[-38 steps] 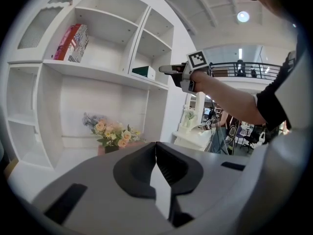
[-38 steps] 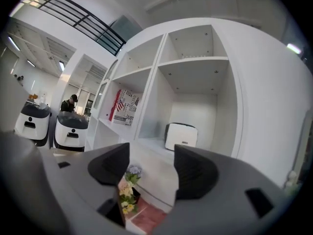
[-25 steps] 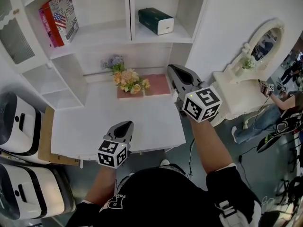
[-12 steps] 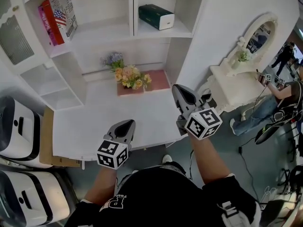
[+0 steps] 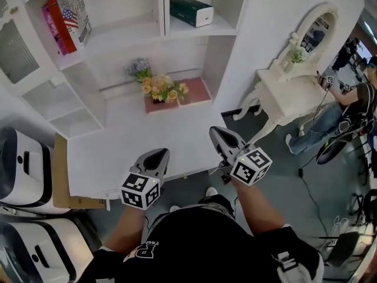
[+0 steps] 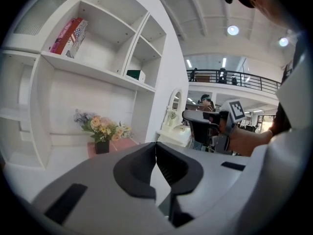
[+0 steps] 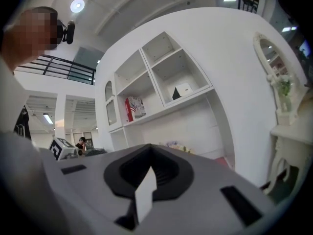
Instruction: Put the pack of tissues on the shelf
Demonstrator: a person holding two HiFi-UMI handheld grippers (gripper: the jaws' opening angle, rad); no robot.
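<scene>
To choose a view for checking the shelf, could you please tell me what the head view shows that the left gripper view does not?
Head view only: the white machines at the left and the cardboard. Left gripper view only: the ceiling lights and the balcony railing. Both: the tissue pack on the shelf, the books, the flowers and the right claw.

The pack of tissues (dark green, white end) lies flat on the upper right shelf.

pack of tissues on shelf | left gripper over table
</scene>
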